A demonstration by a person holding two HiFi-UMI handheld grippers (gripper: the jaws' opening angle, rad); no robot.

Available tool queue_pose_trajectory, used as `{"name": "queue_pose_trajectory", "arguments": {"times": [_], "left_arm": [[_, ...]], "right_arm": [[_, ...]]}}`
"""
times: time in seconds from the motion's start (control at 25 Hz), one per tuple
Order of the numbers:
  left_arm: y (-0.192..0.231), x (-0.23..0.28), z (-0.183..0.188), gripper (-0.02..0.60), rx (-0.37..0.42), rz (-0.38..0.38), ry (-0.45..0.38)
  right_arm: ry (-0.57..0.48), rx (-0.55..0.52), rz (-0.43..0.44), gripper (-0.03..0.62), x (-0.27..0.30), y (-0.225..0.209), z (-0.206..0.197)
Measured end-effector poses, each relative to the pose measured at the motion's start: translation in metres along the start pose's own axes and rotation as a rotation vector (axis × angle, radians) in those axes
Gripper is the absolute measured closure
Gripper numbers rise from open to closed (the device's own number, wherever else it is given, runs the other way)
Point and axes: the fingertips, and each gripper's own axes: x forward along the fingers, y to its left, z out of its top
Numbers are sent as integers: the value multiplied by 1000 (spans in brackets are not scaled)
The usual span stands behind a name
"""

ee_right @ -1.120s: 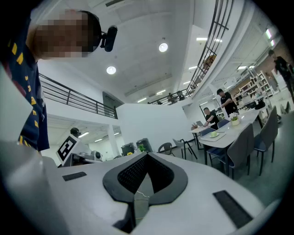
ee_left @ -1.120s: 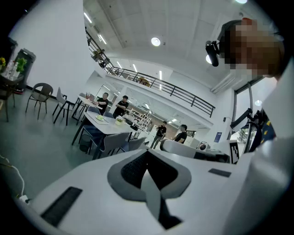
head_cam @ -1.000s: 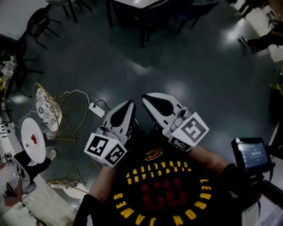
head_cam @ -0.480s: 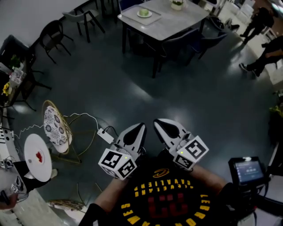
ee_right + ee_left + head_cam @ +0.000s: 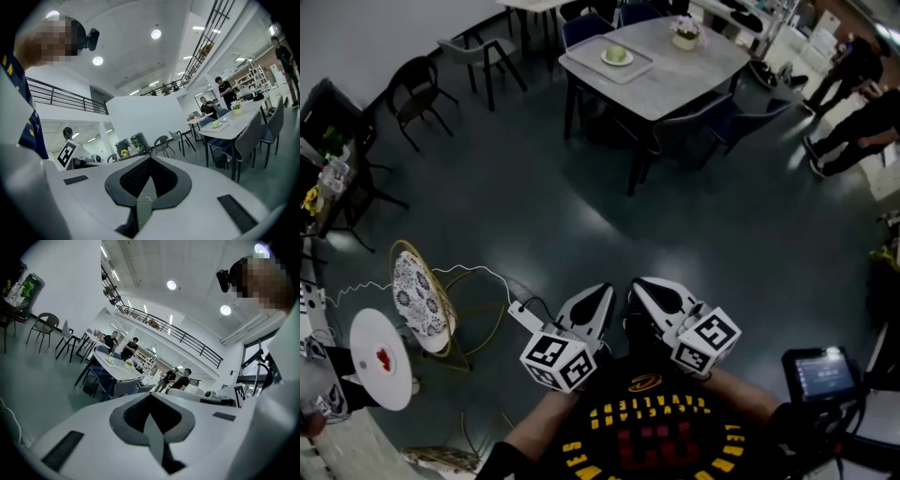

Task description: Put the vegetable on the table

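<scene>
A green vegetable [image 5: 617,53] lies on a small plate on a tray [image 5: 630,69], on the grey table [image 5: 694,70] far ahead across the dark floor. It also shows in the left gripper view as the vegetable [image 5: 110,359] and in the right gripper view as the vegetable [image 5: 216,123]. My left gripper [image 5: 602,294] and right gripper [image 5: 639,285] are held side by side close to my chest, pointing toward that table. Both are shut, pads together, with nothing between them. The left gripper [image 5: 150,395] and right gripper [image 5: 150,157] show the same close up.
A potted plant [image 5: 685,33] stands on the table, with dark chairs [image 5: 694,122] around it. At the left are a gold wire chair [image 5: 422,292], a round white side table [image 5: 380,361] and a power strip [image 5: 525,317] on the floor. People [image 5: 848,80] stand at the right. A screen device [image 5: 820,373] is at lower right.
The head view has lifted and the grey table with the tray has come fully into sight. Both grippers sit lower in the picture, still shut and side by side.
</scene>
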Motion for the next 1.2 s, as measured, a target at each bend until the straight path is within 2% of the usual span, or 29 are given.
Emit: {"name": "queue_pose_trajectory", "arguments": {"times": [0.2, 0.48, 0.6, 0.76, 0.96, 1.2], "left_arm": [[27, 43, 29, 581, 25, 72, -6], [36, 117, 73, 581, 71, 117, -16], [36, 145, 81, 581, 80, 125, -19], [50, 170, 81, 581, 67, 152, -12], [69, 177, 89, 581, 37, 180, -9], [111, 205, 110, 581, 27, 144, 1]], "right_arm": [[-21, 40, 41, 591, 34, -50, 30], [-52, 44, 93, 591, 63, -119, 88], [-61, 46, 109, 591, 69, -144, 105], [-48, 72, 132, 591, 80, -172, 106], [-20, 87, 144, 591, 101, -182, 107], [-23, 85, 106, 591, 145, -208, 115]]}}
